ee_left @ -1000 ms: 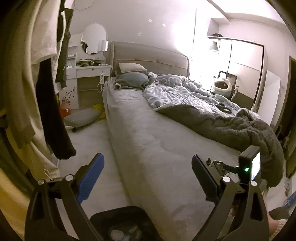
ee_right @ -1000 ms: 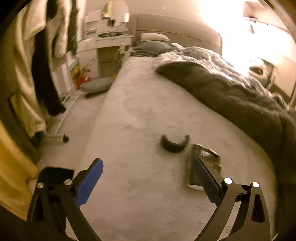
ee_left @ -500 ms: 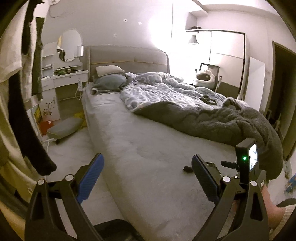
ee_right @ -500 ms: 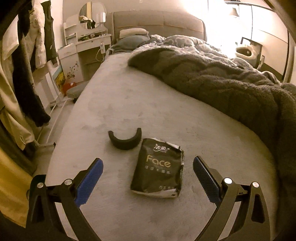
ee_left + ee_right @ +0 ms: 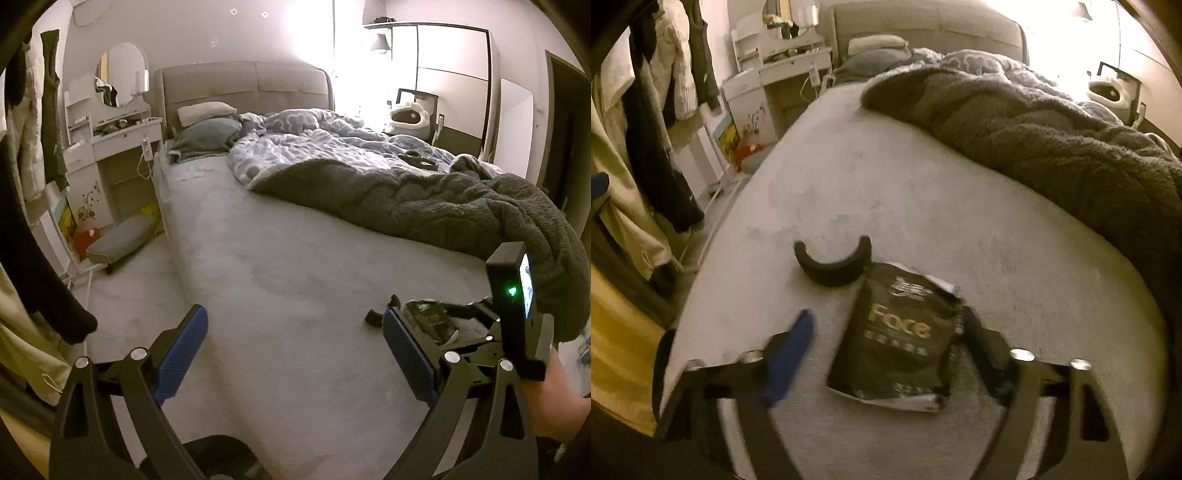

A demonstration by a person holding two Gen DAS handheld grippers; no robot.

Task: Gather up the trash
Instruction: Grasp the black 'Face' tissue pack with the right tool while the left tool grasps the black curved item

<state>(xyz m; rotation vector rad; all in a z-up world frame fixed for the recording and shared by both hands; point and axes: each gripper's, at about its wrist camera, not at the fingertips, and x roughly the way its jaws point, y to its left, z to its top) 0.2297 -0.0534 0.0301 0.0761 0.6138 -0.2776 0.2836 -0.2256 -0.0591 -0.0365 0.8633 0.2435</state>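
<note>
Tissue packet (image 5: 897, 332): lay on bed (image 5: 960, 221), between closing right gripper (image 5: 886, 339) jaws; left gripper (image 5: 295, 336) wide, empty.

packet (image 5: 897, 339) on bed (image 5: 960, 221), curved piece (image 5: 831, 267) just behind, blanket (image 5: 1034, 129) right

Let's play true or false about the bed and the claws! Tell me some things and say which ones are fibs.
1. A black packet with "Face" on it lies on the bed. True.
2. The right gripper is closing with the packet between its fingers. True.
3. The curved black piece hangs on the clothes rack. False: it lies on the bed, just beyond the packet.
4. The left gripper holds a pillow. False: it is open and empty.
5. The dark fuzzy blanket covers the packet. False: the packet lies bare, apart from it.
</note>
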